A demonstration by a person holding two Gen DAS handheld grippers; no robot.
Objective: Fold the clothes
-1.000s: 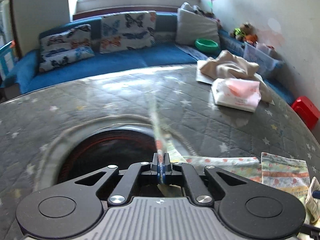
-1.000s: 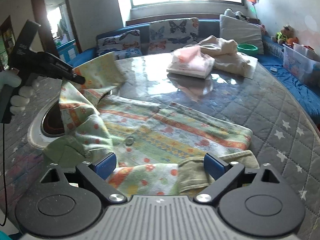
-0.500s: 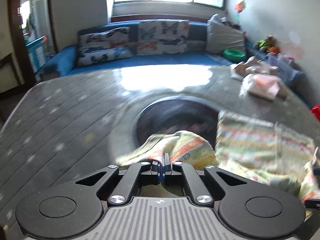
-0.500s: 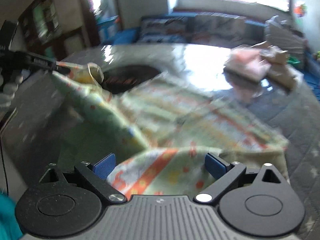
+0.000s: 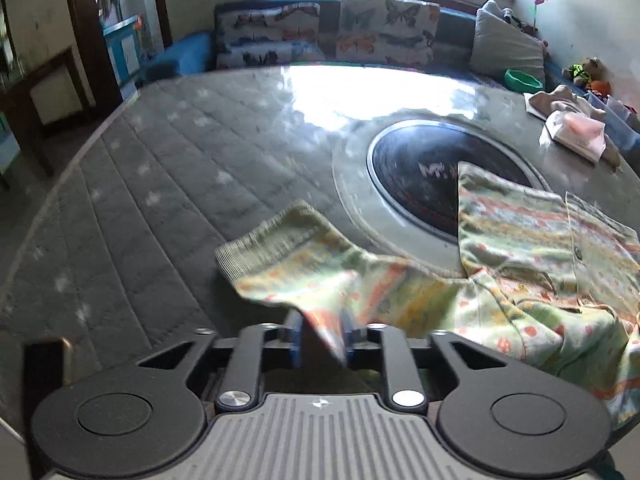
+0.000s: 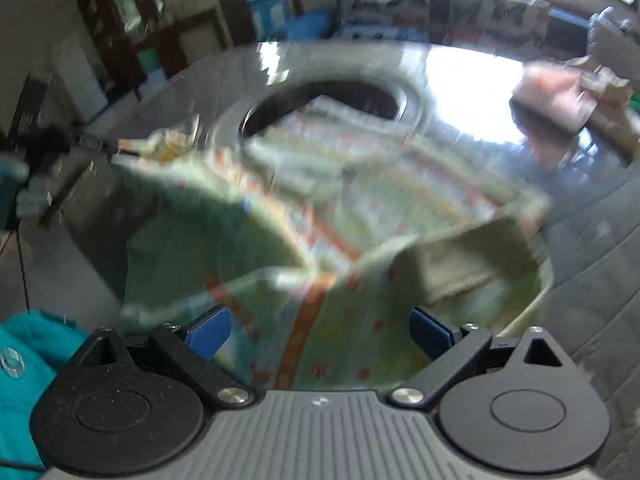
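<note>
A green and yellow patterned shirt (image 5: 520,264) with orange stripes lies on the grey quilted table (image 5: 180,200), partly over a round dark recess (image 5: 416,176). Its ribbed sleeve cuff (image 5: 276,240) stretches out to the left. My left gripper (image 5: 320,334) is low over the sleeve; its jaws are opening and a fold of the sleeve hangs loosely between the blue pads (image 5: 294,334). In the blurred right wrist view my right gripper (image 6: 320,332) is wide open just above the shirt's near part (image 6: 320,280), gripping nothing. The left gripper (image 6: 60,140) shows faintly at the far left there.
A folded pink and white stack (image 5: 576,136) and a beige heap (image 5: 560,98) sit at the table's far right. A green bowl (image 5: 522,80) and butterfly cushions (image 5: 332,36) lie on the blue sofa behind. A teal sleeve (image 6: 24,360) shows near my right gripper.
My left gripper has drawn the sleeve out to the left and down to the table, and its jaws have parted. The right gripper stayed open and swung slightly left over the shirt.
</note>
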